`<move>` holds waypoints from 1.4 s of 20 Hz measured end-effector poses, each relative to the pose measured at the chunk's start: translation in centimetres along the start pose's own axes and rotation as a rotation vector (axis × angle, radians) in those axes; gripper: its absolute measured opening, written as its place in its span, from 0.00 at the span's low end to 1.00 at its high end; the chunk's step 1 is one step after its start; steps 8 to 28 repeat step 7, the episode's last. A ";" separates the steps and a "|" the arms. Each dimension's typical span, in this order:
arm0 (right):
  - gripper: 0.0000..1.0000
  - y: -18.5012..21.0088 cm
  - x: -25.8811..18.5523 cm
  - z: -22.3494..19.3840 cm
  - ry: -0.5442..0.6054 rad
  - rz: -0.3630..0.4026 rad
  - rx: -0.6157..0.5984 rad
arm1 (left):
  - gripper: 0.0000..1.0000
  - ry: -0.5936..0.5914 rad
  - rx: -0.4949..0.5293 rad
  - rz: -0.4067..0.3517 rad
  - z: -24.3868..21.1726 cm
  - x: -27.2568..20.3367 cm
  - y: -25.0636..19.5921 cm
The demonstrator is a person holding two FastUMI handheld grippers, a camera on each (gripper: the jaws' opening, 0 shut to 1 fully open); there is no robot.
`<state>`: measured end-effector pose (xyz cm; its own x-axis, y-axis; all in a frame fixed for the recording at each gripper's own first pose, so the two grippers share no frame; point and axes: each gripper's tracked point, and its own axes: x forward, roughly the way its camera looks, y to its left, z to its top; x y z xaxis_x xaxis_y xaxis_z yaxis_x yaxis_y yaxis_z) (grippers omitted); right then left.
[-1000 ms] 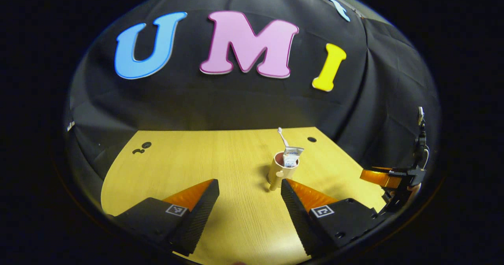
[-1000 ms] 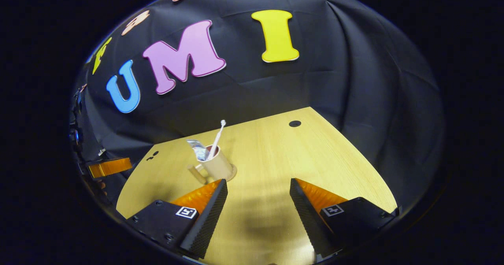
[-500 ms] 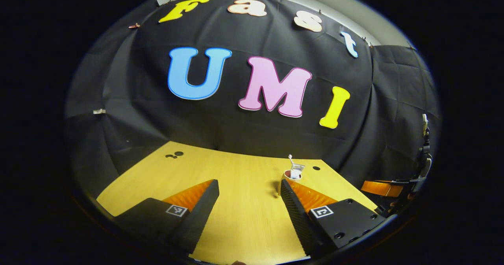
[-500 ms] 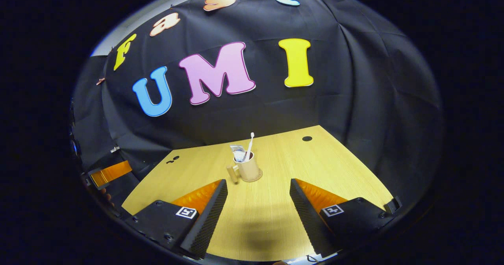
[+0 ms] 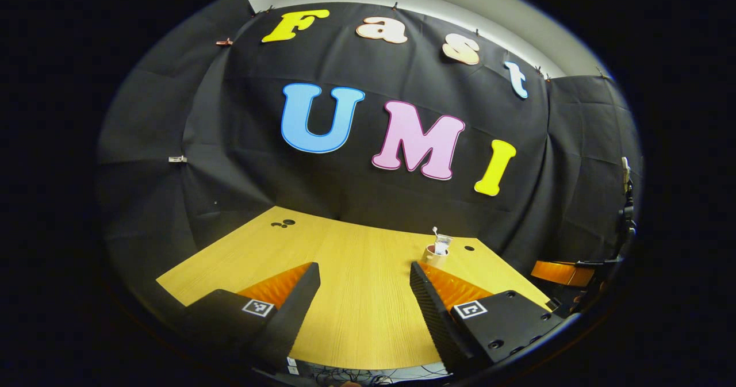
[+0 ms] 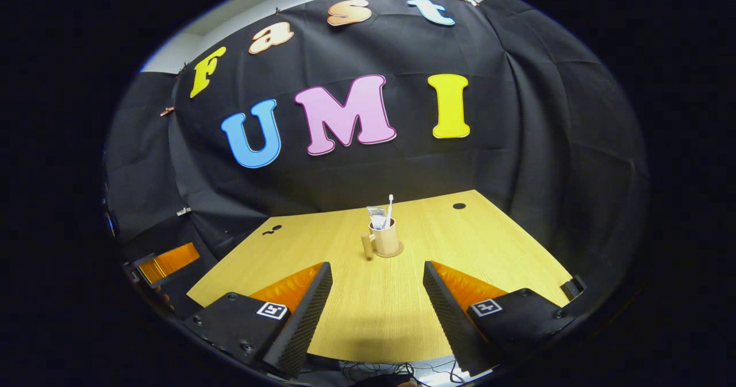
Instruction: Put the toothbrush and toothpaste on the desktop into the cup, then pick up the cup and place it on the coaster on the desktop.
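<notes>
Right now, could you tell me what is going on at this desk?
The cup stands on the coaster on the desktop, with the toothbrush and toothpaste inside it. Both the left gripper and the right gripper are open, empty and well short of the cup, so the job looks finished.

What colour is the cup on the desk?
The cup is beige; the right gripper view shows it best.

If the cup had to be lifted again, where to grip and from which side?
Judging from the right gripper view: take the cup by its handle, which sticks out toward the camera's left, coming in low from that side. Alternatively, pinch across the body below the rim. Avoid coming from above: the toothbrush and toothpaste stand out of the mouth. The cup is upright on the coaster.
</notes>
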<state>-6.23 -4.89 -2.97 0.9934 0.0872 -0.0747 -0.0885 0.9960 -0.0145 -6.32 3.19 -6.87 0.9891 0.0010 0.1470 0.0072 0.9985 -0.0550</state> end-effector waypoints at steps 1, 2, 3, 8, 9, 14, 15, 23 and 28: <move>0.98 0.3 -0.1 0.0 -0.004 0.001 0.000 | 0.98 0.002 0.005 -0.008 0.0 -0.3 0.0; 0.98 0.6 -0.3 0.1 -0.007 0.006 0.003 | 0.98 0.002 0.010 -0.010 0.0 -0.4 0.0; 0.98 1.0 -0.3 0.1 -0.009 0.010 0.005 | 0.98 0.001 0.013 -0.013 0.1 -0.4 0.0; 0.98 1.7 -1.0 0.5 -0.020 0.011 -0.008 | 0.98 -0.005 0.024 -0.037 0.3 -0.6 -0.2; 0.98 1.7 -1.0 0.5 -0.020 0.011 -0.008 | 0.98 -0.005 0.024 -0.037 0.3 -0.6 -0.2; 0.98 1.7 -1.0 0.5 -0.020 0.011 -0.008 | 0.98 -0.005 0.024 -0.037 0.3 -0.6 -0.2; 0.98 1.7 -1.0 0.5 -0.020 0.011 -0.008 | 0.98 -0.005 0.024 -0.037 0.3 -0.6 -0.2; 0.98 1.7 -1.0 0.5 -0.020 0.011 -0.008 | 0.98 -0.005 0.024 -0.037 0.3 -0.6 -0.2; 0.98 1.7 -1.0 0.5 -0.020 0.011 -0.008 | 0.98 -0.005 0.024 -0.037 0.3 -0.6 -0.2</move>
